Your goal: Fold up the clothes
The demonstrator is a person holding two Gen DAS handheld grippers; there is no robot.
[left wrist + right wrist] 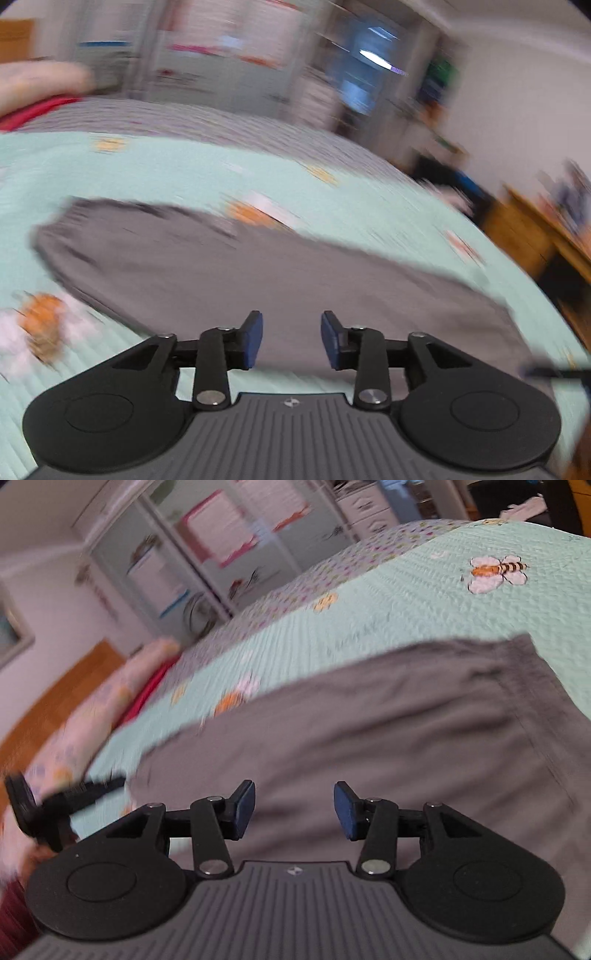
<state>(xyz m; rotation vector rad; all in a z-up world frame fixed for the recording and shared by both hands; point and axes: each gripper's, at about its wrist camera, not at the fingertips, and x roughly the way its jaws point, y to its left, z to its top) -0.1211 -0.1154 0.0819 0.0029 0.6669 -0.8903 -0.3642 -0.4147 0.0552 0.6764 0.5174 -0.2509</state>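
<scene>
A grey garment (258, 273) lies spread flat on a mint-green quilt (110, 173) with bee and flower prints. The left wrist view is blurred. My left gripper (291, 339) hovers above the garment's near part, its blue pads apart with nothing between them. In the right wrist view the same grey garment (388, 731) fills the middle, with a stitched hem along its right edge. My right gripper (294, 808) hangs over it, open and empty. The left gripper (66, 801) shows as a blurred black shape at the left edge of the right wrist view.
The quilt (406, 602) covers a bed. Pillows (110, 701) and a red cloth (147, 694) lie at its head. White shelves with boxes (207, 554) stand behind. A wooden desk (535, 236) is at the right of the left wrist view.
</scene>
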